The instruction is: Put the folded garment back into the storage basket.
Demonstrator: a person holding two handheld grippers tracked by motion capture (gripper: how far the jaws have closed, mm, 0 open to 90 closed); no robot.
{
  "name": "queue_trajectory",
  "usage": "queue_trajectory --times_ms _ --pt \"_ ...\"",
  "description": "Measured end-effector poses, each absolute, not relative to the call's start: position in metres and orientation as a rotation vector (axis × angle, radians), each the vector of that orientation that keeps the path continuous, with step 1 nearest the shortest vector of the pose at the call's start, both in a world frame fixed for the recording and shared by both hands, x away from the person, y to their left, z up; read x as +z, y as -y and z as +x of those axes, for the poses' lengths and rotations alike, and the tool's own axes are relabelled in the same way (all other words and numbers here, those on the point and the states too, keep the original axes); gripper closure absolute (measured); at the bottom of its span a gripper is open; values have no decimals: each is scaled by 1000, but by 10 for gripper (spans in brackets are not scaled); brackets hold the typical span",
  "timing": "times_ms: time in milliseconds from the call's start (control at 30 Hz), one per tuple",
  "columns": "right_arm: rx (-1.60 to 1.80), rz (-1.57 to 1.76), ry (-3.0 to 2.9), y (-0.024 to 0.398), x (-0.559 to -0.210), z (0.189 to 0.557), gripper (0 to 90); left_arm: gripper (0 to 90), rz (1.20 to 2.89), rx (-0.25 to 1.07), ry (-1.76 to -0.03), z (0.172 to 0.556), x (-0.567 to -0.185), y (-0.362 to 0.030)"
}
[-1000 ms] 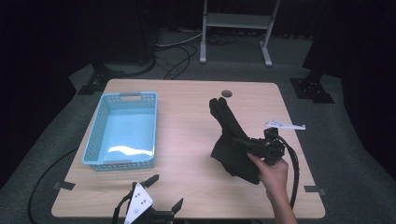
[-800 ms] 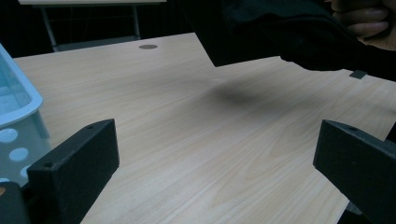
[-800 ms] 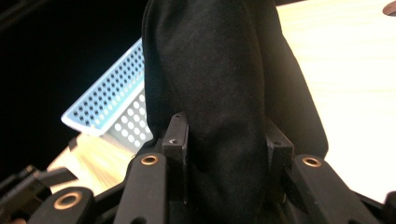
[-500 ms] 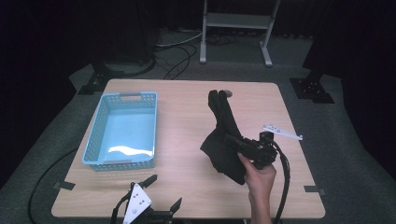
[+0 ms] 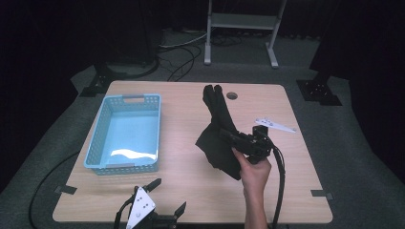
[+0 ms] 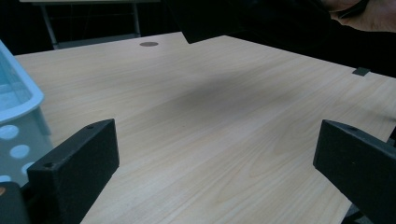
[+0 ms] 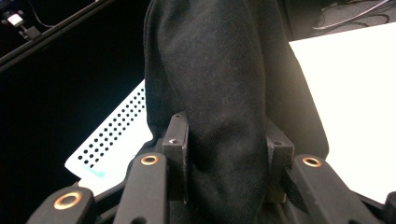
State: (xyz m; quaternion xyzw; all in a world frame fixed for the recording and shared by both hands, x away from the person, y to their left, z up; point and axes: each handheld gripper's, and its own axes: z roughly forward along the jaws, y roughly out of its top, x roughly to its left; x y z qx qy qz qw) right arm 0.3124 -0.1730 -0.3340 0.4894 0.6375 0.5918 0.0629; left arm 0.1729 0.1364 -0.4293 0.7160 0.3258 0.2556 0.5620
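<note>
Cloth (image 5: 220, 138) clamped in right hand-held gripper (image 5: 228, 135) above table (image 5: 181, 181).

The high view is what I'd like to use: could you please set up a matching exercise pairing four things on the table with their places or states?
Things:
1. black garment
2. blue basket
3. left tool
4. right tool

Places or states:
A. jaws open, at the table's near edge
B. empty, on the table's left part
C. lifted partly off the table, clamped between jaws
D. shut on cloth, held in a hand

Pairs: 1-C, 2-B, 3-A, 4-D
</note>
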Motion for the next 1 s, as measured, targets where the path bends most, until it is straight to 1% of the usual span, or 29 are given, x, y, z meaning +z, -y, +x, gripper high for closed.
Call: queue_trajectory --times_ms 733,1000 --pt "1780 1387 -2038 126 -309 340 628 0 1664 587 -777 175 -429 -138" --pt "1753 1374 -2107 105 -310 349 628 0 1657 585 -785 176 -429 -141"
